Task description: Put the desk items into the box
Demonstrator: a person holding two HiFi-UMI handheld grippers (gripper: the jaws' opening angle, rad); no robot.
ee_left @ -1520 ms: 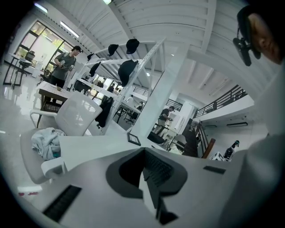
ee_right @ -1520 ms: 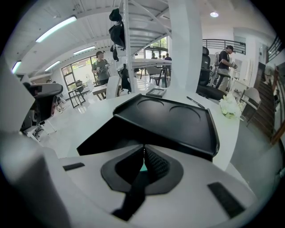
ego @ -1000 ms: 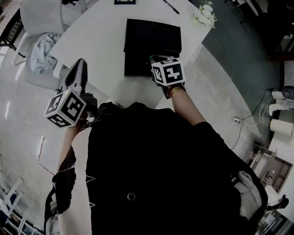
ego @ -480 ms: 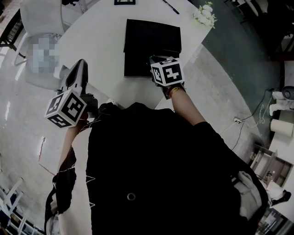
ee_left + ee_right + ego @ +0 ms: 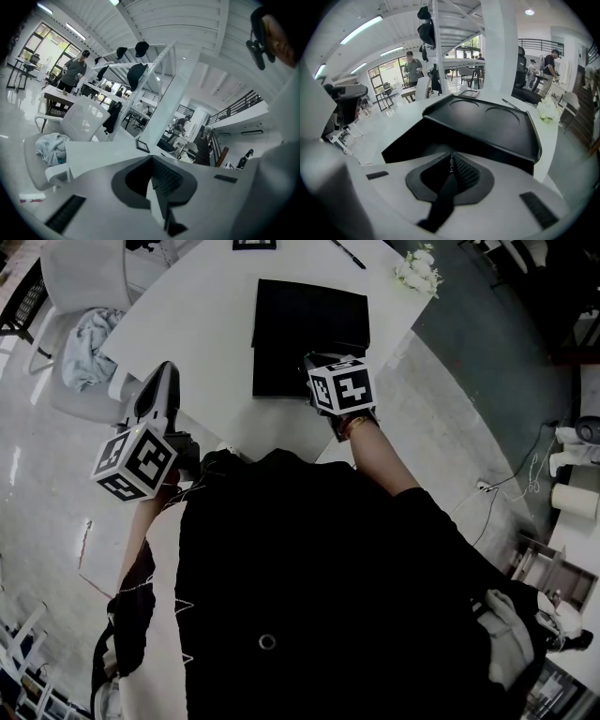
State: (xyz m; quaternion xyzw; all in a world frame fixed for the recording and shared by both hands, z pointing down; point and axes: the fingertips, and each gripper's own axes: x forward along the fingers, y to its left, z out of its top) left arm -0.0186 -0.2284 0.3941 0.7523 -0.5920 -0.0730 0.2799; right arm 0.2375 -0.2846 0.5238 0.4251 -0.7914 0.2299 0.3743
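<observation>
Nothing has visibly moved since the earlier frames: both grippers and the box sit where they were.

Left gripper: jaws together, nothing between them. In the head view it is held over the near left edge of the white table, well apart from the box, with its marker cube toward the person. Its own view looks across bare tabletop toward a small dark frame at the far side.

Right gripper: jaws together, with no item visible between them. The tips sit just at the near wall of the black box; whether they touch it cannot be told. In the head view its marker cube covers the box's near right corner.

Black box: stands at the middle of the table, toward the near edge. Its top surface shows a raised rim and two shallow round recesses.

Other items on the table: a bunch of white flowers at the far right corner, a pen at the far edge, and the frame.

Off the table: a white chair at the far left with a pale cloth lying on its seat.
</observation>
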